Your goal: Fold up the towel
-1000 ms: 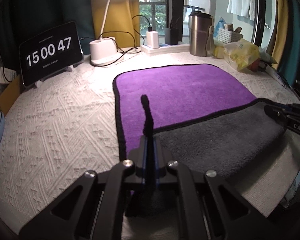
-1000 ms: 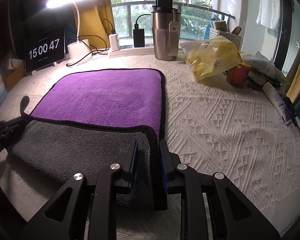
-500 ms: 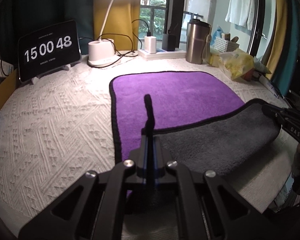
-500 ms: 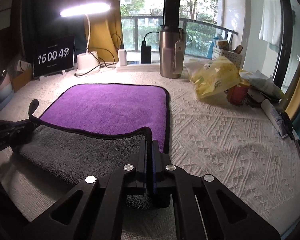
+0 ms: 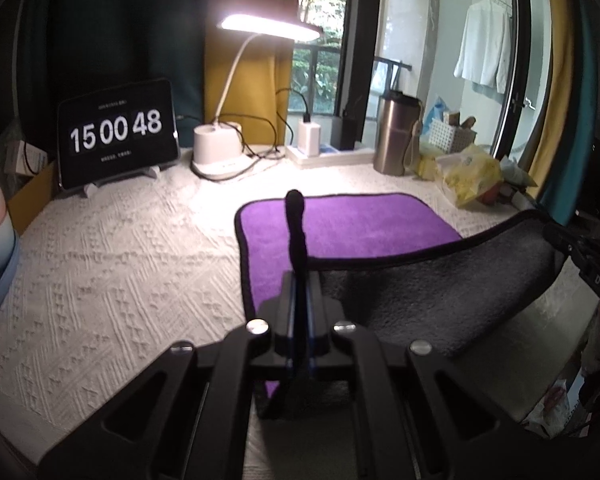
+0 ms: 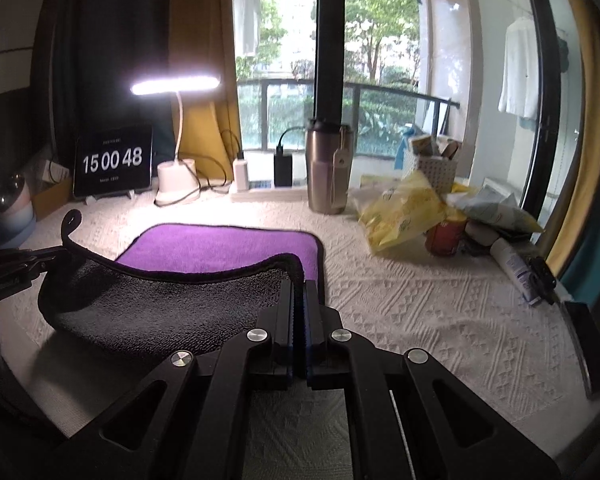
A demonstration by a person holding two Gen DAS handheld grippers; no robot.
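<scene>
Towel (image 5: 348, 224), purple face down-table and grey underside showing, hangs lifted by its near corners, left gripper (image 5: 298, 300) and right gripper (image 6: 298, 312) fingers clamped on them, fold unfinished.

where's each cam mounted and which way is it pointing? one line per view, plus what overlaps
Left wrist: on the left gripper, looking forward along its shut fingers over the towel toward the clock; right gripper shows at the right edge.
Right wrist: on the right gripper, facing the window and tumbler; left gripper shows at the left edge.
Shared: towel, clock, lamp, tumbler, yellow bag.
</scene>
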